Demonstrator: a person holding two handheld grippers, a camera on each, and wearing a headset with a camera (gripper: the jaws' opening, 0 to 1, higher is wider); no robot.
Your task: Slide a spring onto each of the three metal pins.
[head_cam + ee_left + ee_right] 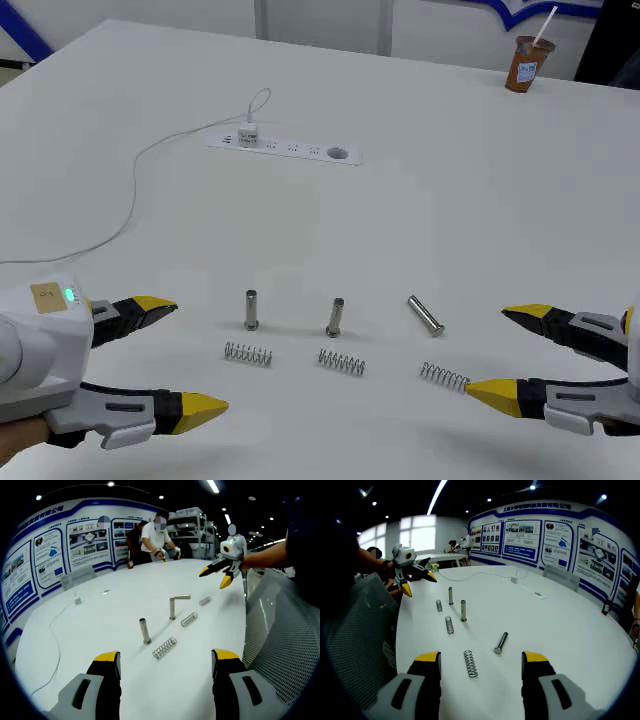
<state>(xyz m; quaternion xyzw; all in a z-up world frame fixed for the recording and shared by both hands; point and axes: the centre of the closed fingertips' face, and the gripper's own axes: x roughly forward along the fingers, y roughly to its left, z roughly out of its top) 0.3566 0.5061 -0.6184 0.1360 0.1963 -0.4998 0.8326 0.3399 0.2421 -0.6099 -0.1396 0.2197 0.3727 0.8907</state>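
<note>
Left gripper [188, 355]: jaws spread wide with nothing between them. You hold it low at your near left over the table [420, 200], tips pointing right along the row.
Right gripper [488, 350]: jaws also spread and empty, at your near right, tips pointing left.
Pins: left pin [251, 309] and middle pin [336, 316] stand upright, wider end down. Right pin [425, 314] lies flat, its long axis running diagonally from far-left to near-right.
Springs: left spring [248, 353], middle spring [341, 362] and right spring [444, 376] each lie flat on your side of their pin, long axes running left-right. None is on a pin yet.
Nearest pairing: the right spring's end sits just beside your right gripper's near jaw tip and points at it. The left spring lies ahead of your left gripper, with a gap. The middle spring is roughly between the two.
Next move, as judged: the springs lie end-on to your tips, so turn your wrist to pinch across the coil. The lying pin likely needs standing up first.
</note>
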